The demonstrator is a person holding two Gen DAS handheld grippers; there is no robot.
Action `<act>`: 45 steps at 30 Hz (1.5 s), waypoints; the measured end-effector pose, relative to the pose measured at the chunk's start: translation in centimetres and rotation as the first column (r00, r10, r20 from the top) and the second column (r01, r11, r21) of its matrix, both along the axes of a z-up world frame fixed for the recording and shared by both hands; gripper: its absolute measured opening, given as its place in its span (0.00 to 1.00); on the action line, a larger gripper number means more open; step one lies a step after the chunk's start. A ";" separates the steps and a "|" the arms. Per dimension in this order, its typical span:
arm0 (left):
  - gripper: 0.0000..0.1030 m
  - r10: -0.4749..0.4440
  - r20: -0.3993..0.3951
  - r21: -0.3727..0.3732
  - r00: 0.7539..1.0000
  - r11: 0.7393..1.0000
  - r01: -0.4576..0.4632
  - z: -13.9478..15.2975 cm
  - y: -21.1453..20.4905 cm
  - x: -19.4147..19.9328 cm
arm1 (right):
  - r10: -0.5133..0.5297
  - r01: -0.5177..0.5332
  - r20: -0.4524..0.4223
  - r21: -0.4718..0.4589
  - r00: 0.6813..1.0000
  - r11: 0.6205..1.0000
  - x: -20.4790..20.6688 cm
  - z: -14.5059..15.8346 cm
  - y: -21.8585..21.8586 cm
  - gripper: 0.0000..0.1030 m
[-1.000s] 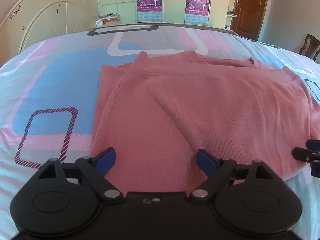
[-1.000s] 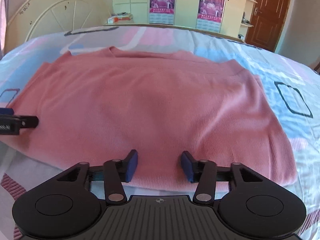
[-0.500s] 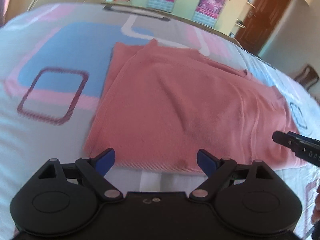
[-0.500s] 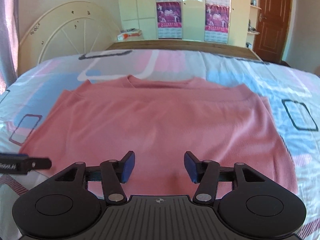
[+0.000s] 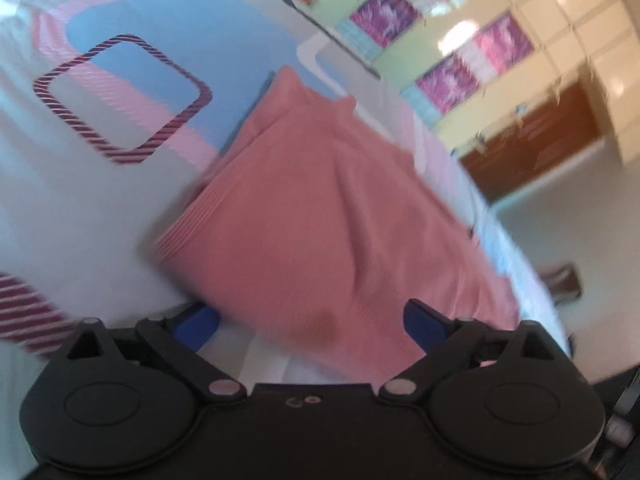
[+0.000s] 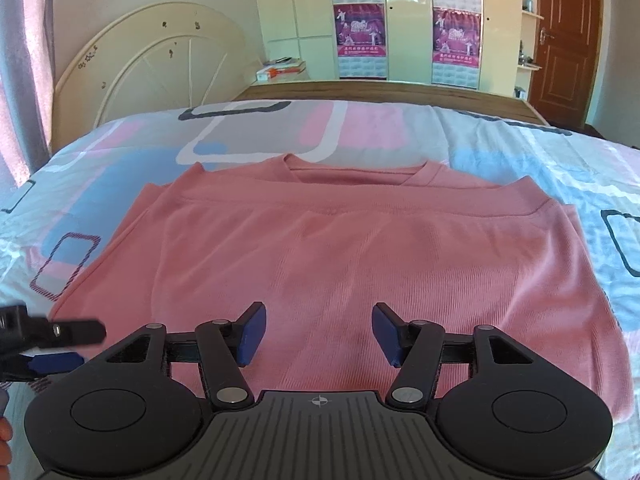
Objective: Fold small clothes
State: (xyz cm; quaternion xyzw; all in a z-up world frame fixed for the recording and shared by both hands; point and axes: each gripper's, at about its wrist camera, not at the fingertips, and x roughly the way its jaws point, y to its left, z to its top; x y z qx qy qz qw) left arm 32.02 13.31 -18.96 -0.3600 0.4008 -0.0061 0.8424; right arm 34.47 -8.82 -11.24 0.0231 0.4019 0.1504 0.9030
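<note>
A pink knitted top (image 6: 340, 248) lies flat on the patterned bed sheet (image 6: 120, 168), neckline at the far side and sleeves folded in. My right gripper (image 6: 319, 334) hovers open above its near hem, with nothing between the blue pads. My left gripper (image 5: 314, 320) is rolled to one side at the top's (image 5: 320, 216) near left corner. Its jaws are opening wide, the hem lies loose between the pads, and neither pad presses on it. From the right wrist view, the left gripper (image 6: 64, 346) shows at the left edge beside the hem corner.
The bed sheet (image 5: 80, 200) extends left of the top. A cream arched headboard (image 6: 160, 64) stands at the far left. The bed's wooden far edge (image 6: 380, 90) fronts wardrobes with posters (image 6: 360, 28) and a brown door (image 6: 568, 40). Books (image 6: 280, 68) sit on a shelf.
The left gripper has rolled sideways and slid toward the top's near left corner, its jaws wider. The right gripper has lifted back from the hem and its jaws have spread a little.
</note>
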 end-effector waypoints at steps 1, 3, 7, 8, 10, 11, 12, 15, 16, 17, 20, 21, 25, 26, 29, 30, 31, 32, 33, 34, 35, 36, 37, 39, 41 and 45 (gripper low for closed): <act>0.96 0.014 0.017 -0.009 1.000 1.000 -0.014 -0.2 0.1 0.4 | -0.006 0.006 0.003 0.003 1.000 1.000 0.3 -0.1 0.0 0.57; 0.94 0.039 0.055 -0.030 0.998 0.999 -0.038 -0.6 0.1 1.4 | -0.017 0.017 0.012 0.003 1.000 1.000 1.1 -0.1 0.1 0.57; 0.53 0.100 0.088 -0.089 0.991 0.992 -0.092 -1.8 0.6 3.0 | -0.041 0.042 0.031 -0.026 0.999 0.999 3.1 -0.5 0.5 0.57; 0.46 0.118 0.091 -0.100 0.989 0.989 -0.109 -2.2 0.8 3.2 | -0.045 0.046 0.033 -0.034 0.998 0.998 3.5 -0.8 0.6 0.57; 0.24 0.140 0.085 -0.110 0.986 0.985 -0.131 -2.8 1.4 3.6 | -0.041 0.042 0.020 -0.070 0.999 0.997 4.1 -1.7 1.1 0.57; 0.20 0.148 0.082 -0.110 0.986 0.984 -0.138 -3.0 1.5 3.7 | -0.037 0.037 0.002 -0.097 0.999 0.995 4.5 -2.5 1.4 0.57; 0.18 0.149 0.079 -0.110 0.986 0.984 -0.140 -3.1 1.7 3.7 | -0.031 0.029 -0.015 -0.121 0.999 0.992 4.6 -3.4 1.7 0.56; 0.17 0.143 0.086 -0.107 0.986 0.985 -0.134 -2.9 1.6 3.5 | -0.021 0.024 0.016 -0.166 1.000 0.986 4.1 -4.0 2.3 0.56; 0.17 0.142 0.090 -0.105 0.986 0.986 -0.132 -2.8 1.6 3.5 | -0.029 0.029 0.006 -0.163 1.000 0.986 4.1 -3.8 2.2 0.56; 0.16 0.139 0.093 -0.097 0.986 0.987 -0.130 -2.7 1.6 3.6 | -0.036 0.036 0.005 -0.150 0.999 0.988 4.1 -3.4 2.1 0.56; 0.14 0.144 0.085 -0.083 0.986 0.987 -0.137 -2.4 1.5 3.4 | -0.023 0.026 0.021 -0.173 1.000 0.985 3.8 -4.4 2.1 0.56; 0.14 0.143 0.089 -0.073 0.986 0.988 -0.137 -2.1 1.4 3.4 | -0.020 0.023 0.018 -0.175 1.000 0.984 3.9 -4.4 2.2 0.57; 0.13 0.106 0.142 0.008 0.984 0.994 -0.108 0.1 0.0 3.4 | -0.002 0.000 -0.011 -0.147 1.000 0.989 4.6 -4.0 1.7 0.57; 0.12 0.091 0.159 0.035 0.983 0.995 -0.098 0.8 -0.6 3.5 | 0.005 -0.007 -0.015 -0.131 1.000 0.991 4.7 -3.9 1.4 0.57; 0.12 0.013 0.223 0.130 0.975 0.991 -0.043 3.7 -3.3 4.1 | 0.014 -0.014 -0.011 -0.045 1.000 0.999 4.8 -3.1 0.0 0.57; 0.12 -0.024 0.242 0.164 0.970 0.986 -0.016 4.9 -4.5 4.3 | 0.010 -0.010 -0.004 -0.009 1.000 1.000 4.8 -2.7 -0.6 0.57; 0.12 -0.063 0.258 0.195 0.964 0.981 0.012 5.7 -5.8 4.5 | 0.006 -0.006 0.005 0.019 1.000 1.000 4.8 -2.3 -1.3 0.57; 0.12 -0.111 0.274 0.229 0.955 0.972 0.047 6.7 -7.4 4.9 | -0.003 0.002 0.018 0.038 1.000 0.999 4.7 -1.8 -2.1 0.57; 0.12 -0.157 0.286 0.257 0.945 0.963 0.082 7.5 -9.1 5.4 | -0.011 0.009 0.028 0.054 1.000 0.998 4.7 -1.4 -3.0 0.57; 0.12 -0.199 0.296 0.277 0.934 0.954 0.116 8.1 -10.9 5.8 | -0.021 0.018 0.034 0.073 0.999 0.997 4.6 -1.0 -4.2 0.57; 0.12 -0.241 0.306 0.298 0.921 0.943 0.148 8.7 -12.7 6.1 | -0.033 0.030 0.035 0.085 0.999 0.996 4.5 -0.7 -5.3 0.57; 0.12 -0.282 0.313 0.315 0.907 0.932 0.180 9.1 -14.7 6.4 | -0.049 0.046 0.036 0.096 0.998 0.994 4.4 -0.4 -6.6 0.57; 0.12 -0.323 0.316 0.328 0.892 0.920 0.217 9.2 -16.6 6.7 | -0.067 0.063 0.037 0.101 0.997 0.993 4.4 -0.1 -8.1 0.57; 0.12 -0.411 0.313 0.351 0.856 0.888 0.298 9.1 -20.8 7.1 | -0.104 0.100 0.037 0.097 0.994 0.990 4.0 0.1 -11.3 0.57; 0.12 -0.489 0.290 0.370 0.823 0.850 0.375 8.1 -24.7 7.5 | -0.145 0.142 0.035 0.081 0.989 0.987 3.6 0.1 -14.7 0.57; 0.13 -0.601 0.169 0.418 0.781 0.761 0.496 4.1 -30.7 7.7 | -0.223 0.222 0.015 0.067 0.975 0.973 2.9 -0.1 -20.7 0.57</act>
